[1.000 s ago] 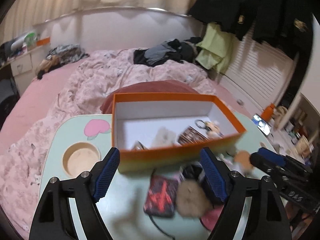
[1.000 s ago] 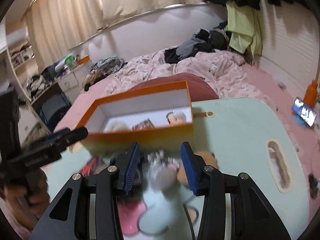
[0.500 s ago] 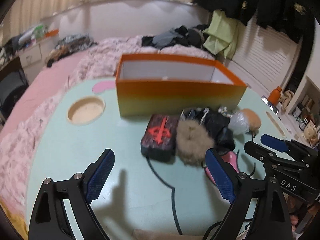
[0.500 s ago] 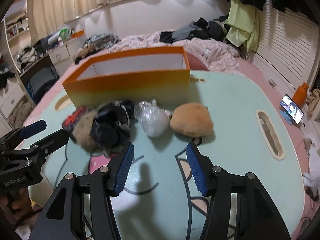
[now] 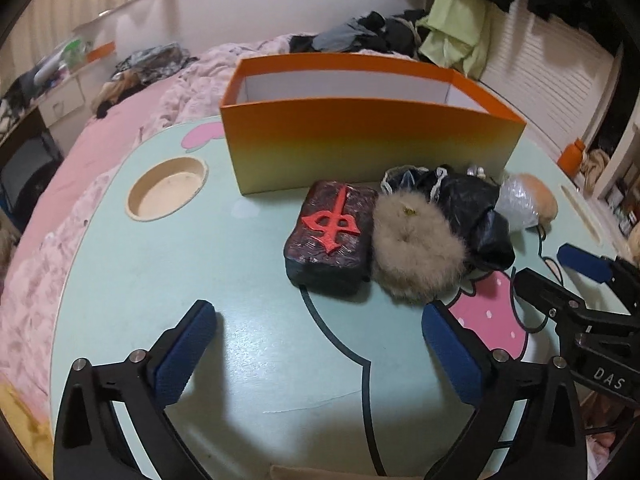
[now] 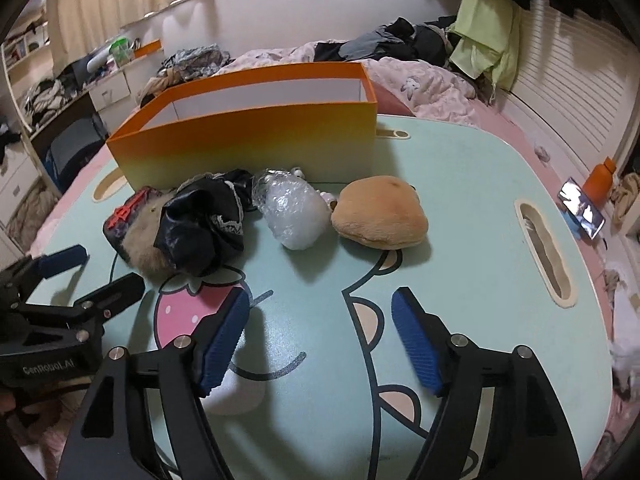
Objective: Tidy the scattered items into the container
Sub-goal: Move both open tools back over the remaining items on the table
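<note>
Left wrist view: the left claw [image 5: 318, 344] hung over the bench [image 5: 168, 264] with nothing between its jaws, which were opening and already stood wide
Dark block: a dark block with a red emblem [image 5: 330, 236] lay just ahead of the left claw, touching the fur pom [image 5: 416, 256] on its right; it looked stiff and flat-sided, so a hold across its two long sides should be firm
Fur pom: soft, light and springy by the look of it; best taken through the middle so the pile does not slip out
Black bag: a crumpled black bag [image 5: 472, 208] lay behind and right of the pom; limp and slick, any bunched fold would do
Container: the orange box [image 5: 372, 148] stood beyond the items, well ahead of the claw; its floor was hidden from here
Right wrist view: the right claw [image 6: 320, 340] was also empty, its jaws opening
Bubble-wrap bundle: the bubble-wrap bundle [image 6: 294, 212] sat straight ahead of the right claw; light, slippery, perhaps fragile inside, so a gentle squeeze across its belly
Tan plush: the tan plush [image 6: 380, 212] lay ahead and slightly right, just beside the bundle; soft and squashy, easy to pinch at its widest part
Other claw: the left claw showed at the left edge
</note>
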A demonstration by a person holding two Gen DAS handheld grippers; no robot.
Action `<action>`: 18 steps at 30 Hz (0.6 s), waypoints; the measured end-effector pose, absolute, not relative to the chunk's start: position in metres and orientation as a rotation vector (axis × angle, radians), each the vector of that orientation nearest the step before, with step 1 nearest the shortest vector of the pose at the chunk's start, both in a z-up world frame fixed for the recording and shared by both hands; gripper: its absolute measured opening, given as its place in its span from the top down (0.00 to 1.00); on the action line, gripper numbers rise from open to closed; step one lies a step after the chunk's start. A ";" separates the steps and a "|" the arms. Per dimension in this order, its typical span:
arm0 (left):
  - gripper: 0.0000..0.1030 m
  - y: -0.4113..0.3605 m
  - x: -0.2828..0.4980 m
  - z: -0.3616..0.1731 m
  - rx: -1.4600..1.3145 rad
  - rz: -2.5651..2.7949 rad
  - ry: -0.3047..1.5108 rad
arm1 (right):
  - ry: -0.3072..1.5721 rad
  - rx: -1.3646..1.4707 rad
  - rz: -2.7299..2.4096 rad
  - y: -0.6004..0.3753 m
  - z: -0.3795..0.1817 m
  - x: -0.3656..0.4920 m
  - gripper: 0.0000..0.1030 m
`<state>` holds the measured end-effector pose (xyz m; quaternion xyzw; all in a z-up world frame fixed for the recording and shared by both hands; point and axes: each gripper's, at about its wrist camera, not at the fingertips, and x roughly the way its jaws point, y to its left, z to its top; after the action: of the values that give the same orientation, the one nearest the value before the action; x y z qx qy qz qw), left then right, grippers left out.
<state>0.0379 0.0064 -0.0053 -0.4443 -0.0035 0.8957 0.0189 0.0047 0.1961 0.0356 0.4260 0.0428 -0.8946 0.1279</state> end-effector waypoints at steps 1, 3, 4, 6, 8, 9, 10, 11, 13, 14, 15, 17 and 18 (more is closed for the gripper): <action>0.01 0.007 0.037 -0.005 -1.381 2.777 -0.003 | 0.137 1.239 -2.598 0.195 0.035 0.005 0.23; 0.01 0.005 0.038 -0.005 -1.379 2.776 -0.008 | 0.167 1.246 -2.603 0.192 0.034 0.005 0.19; 0.01 0.004 0.038 -0.004 -1.375 2.776 -0.015 | 0.182 1.249 -2.610 0.191 0.033 0.006 0.18; 0.01 0.002 0.039 -0.003 -1.364 2.772 -0.037 | 0.184 1.248 -2.611 0.192 0.032 0.006 0.18; 0.01 -0.002 0.040 0.000 -1.337 2.750 -0.088 | 0.180 1.246 -2.609 0.193 0.032 0.007 0.18; 0.01 -0.005 0.040 0.002 -1.325 2.736 -0.117 | 0.178 1.245 -2.608 0.194 0.032 0.006 0.18; 0.02 -0.007 0.040 0.003 -1.319 2.726 -0.138 | 0.175 1.244 -2.607 0.195 0.033 0.007 0.18; 0.04 -0.010 0.039 0.004 -1.314 2.718 -0.157 | 0.171 1.244 -2.607 0.195 0.033 0.006 0.18; 0.25 -0.017 0.037 0.008 -1.302 2.708 -0.197 | 0.165 1.246 -2.609 0.197 0.033 0.006 0.18; 0.28 -0.021 0.034 0.009 -1.303 2.702 -0.208 | 0.162 1.247 -2.611 0.197 0.033 0.006 0.18; 0.33 -0.024 0.031 0.010 -1.307 2.703 -0.210 | 0.161 1.248 -2.614 0.197 0.034 0.005 0.18; 0.38 -0.028 0.026 0.011 -1.317 2.711 -0.210 | 0.160 1.248 -2.616 0.196 0.034 0.005 0.17; 0.43 -0.029 0.024 0.011 -1.316 2.713 -0.209 | 0.160 1.249 -2.617 0.196 0.034 0.005 0.17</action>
<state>0.0241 -0.0295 0.0112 -0.4346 -0.0690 0.8960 0.0593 0.0046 0.1963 0.0340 0.4269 0.0546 -0.8948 0.1186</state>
